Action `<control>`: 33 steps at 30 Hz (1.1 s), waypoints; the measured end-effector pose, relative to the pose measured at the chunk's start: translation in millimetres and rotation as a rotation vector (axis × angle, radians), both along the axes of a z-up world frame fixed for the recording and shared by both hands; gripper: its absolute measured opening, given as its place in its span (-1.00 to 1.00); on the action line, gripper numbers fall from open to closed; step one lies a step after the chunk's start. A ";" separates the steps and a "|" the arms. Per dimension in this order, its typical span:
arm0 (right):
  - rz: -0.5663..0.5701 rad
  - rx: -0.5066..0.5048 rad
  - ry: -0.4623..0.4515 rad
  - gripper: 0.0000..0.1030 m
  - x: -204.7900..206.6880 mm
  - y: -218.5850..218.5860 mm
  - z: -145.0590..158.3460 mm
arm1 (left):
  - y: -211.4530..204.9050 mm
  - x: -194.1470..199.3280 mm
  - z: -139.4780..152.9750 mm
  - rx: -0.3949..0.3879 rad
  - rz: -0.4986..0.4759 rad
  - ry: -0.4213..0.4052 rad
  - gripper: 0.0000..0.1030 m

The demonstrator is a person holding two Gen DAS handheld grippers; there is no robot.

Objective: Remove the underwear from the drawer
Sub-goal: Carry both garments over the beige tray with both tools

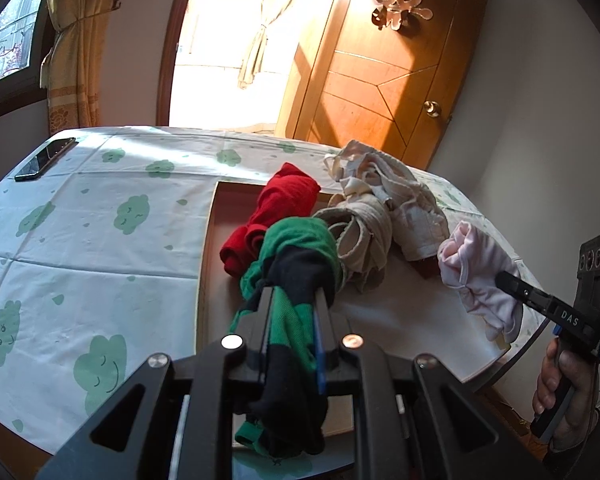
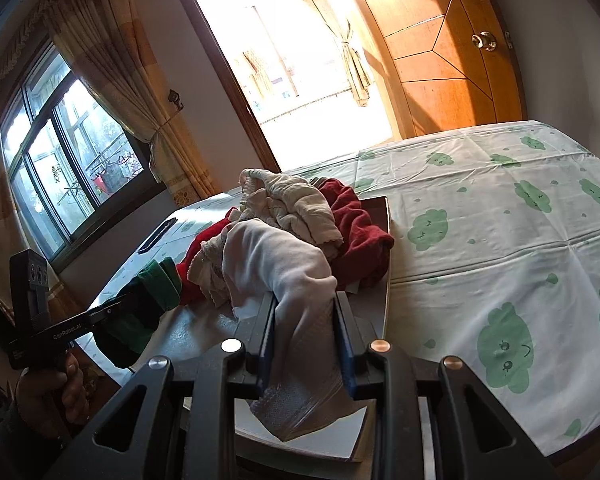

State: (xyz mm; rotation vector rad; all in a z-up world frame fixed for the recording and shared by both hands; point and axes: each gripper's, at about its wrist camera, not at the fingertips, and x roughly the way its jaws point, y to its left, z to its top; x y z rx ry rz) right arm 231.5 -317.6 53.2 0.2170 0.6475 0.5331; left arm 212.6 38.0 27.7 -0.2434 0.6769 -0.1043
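Observation:
My left gripper [image 1: 294, 294] is shut on green-and-black underwear [image 1: 300, 252], lifted above the shallow drawer tray [image 1: 208, 240]; both also show in the right wrist view, the gripper [image 2: 114, 306] and the underwear [image 2: 140, 312]. My right gripper [image 2: 306, 300] is shut on pale pink underwear [image 2: 284, 264], held over the tray's near end [image 2: 384, 280]; it also shows in the left wrist view [image 1: 500, 278] with the pink piece [image 1: 480, 276]. Red underwear [image 1: 280, 208] and cream pieces [image 1: 380, 208] lie piled in the tray.
The tray sits on a table with a white cloth printed with green clouds [image 1: 100, 240]. A black phone [image 1: 46, 159] lies at the far left corner. A wooden door [image 1: 380, 92], a bright doorway and a curtained window stand behind.

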 end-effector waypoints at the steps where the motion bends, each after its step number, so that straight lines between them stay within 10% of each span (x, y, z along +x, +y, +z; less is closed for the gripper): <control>1: -0.003 -0.004 0.005 -0.43 0.7 0.2 -1.0 | -0.3 0.3 -0.2 0.005 0.001 0.004 -0.73; 33: 0.027 -0.172 0.048 -0.43 9.5 20.0 -25.5 | -3.7 7.0 -28.6 0.120 0.013 0.050 -0.72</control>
